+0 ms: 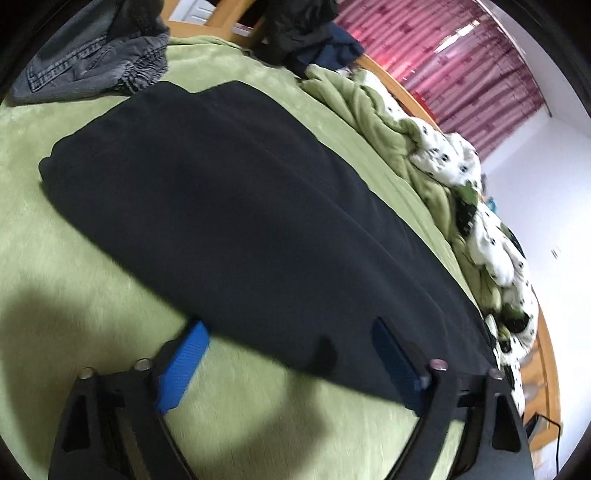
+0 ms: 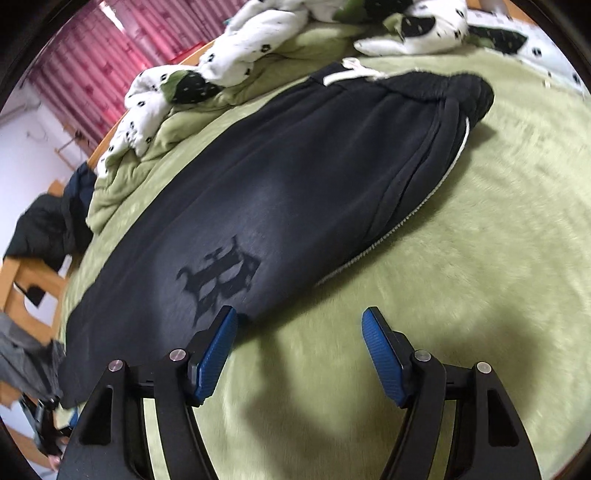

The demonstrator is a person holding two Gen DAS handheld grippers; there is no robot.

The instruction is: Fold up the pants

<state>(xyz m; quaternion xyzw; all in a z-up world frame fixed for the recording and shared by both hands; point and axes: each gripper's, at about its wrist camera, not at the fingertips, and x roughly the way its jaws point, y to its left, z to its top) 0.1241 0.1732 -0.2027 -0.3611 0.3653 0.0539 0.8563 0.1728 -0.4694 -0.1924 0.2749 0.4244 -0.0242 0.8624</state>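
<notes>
Black pants [image 1: 236, 221] lie flat and lengthwise on a green bed cover [image 1: 74, 258]. In the right wrist view the pants [image 2: 295, 177] show a dark printed emblem [image 2: 218, 277], a white drawstring [image 2: 351, 72] at the waistband and a white side stripe. My left gripper [image 1: 288, 332] is open, low over the near edge of the pants, with the fabric between its blue pads [image 1: 184, 362]. My right gripper [image 2: 299, 321] is open and empty, its left pad [image 2: 218, 350] touching the pants' near edge by the emblem.
A crumpled green and white spotted quilt [image 1: 443, 155] lies along the far side of the bed. Grey jeans [image 1: 96, 62] and dark clothes [image 1: 303, 33] lie at the head end. A wooden bed frame [image 1: 546, 362], pink curtains [image 1: 461, 55] and a white wall stand beyond.
</notes>
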